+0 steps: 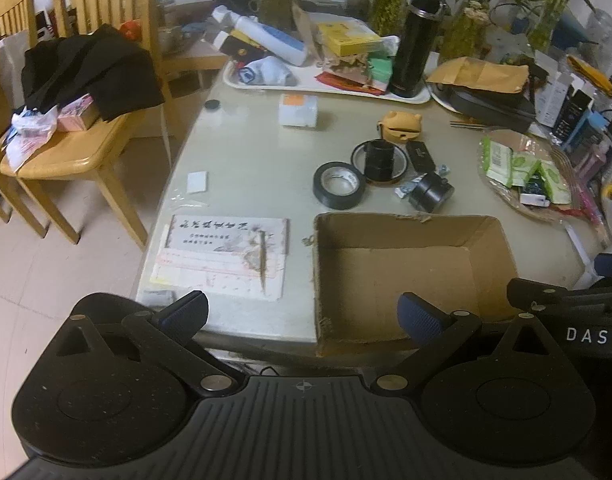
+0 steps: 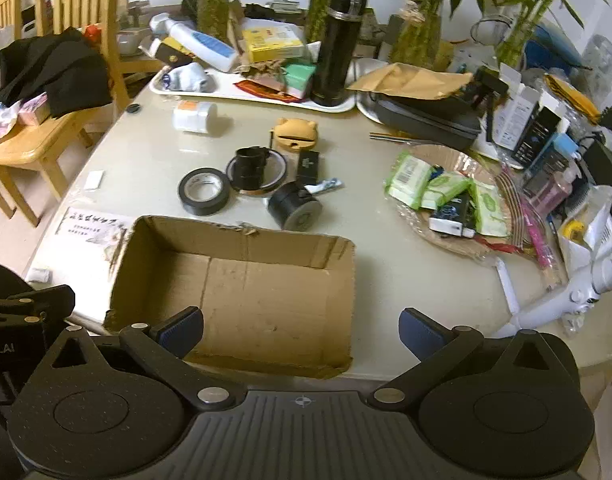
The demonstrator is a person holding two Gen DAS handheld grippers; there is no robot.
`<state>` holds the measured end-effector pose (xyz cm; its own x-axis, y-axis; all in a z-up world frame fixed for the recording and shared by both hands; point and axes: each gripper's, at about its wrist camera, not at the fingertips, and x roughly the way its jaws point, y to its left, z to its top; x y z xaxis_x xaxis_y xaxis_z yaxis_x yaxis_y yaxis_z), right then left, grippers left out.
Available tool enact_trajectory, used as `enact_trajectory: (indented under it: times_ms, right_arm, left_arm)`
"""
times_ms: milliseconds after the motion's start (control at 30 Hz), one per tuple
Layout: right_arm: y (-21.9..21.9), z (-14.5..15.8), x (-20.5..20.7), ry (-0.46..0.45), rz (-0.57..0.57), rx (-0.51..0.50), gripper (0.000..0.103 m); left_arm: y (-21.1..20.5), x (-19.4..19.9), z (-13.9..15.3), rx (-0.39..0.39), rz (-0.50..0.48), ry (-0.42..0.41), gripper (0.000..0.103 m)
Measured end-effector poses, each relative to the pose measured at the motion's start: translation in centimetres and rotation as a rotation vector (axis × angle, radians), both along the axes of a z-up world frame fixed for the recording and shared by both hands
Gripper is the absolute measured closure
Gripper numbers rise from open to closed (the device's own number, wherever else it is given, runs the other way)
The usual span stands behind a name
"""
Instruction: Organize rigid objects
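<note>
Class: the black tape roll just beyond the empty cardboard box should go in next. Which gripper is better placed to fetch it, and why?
Probably the left gripper: open, the black tape roll lies almost straight ahead. The right gripper sees it off to its left.

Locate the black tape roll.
In both wrist views the black tape roll lies flat on the table, just beyond the cardboard box, left of the black cylinder.
</note>
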<state>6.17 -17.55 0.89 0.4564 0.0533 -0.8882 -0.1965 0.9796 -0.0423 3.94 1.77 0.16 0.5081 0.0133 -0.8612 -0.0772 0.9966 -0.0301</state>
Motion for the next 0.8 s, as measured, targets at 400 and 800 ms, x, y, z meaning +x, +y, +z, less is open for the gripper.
enact_trajectory:
  times_ms: [400, 800]
  right_arm:
    - [-2.6, -1.2, 1.4, 0.022, -0.045, -0.005, 0.000]
    - [-4.1, -3.7, 3.8, 0.069, -0.045, 0.021, 0.000]
  left_arm:
    - [-2.0, 1.8, -1.0, -0.016, -0.063, 0.007, 0.000]
    - [-2.7, 3.6, -1.7, -0.065, -0.092, 0.009, 0.000]
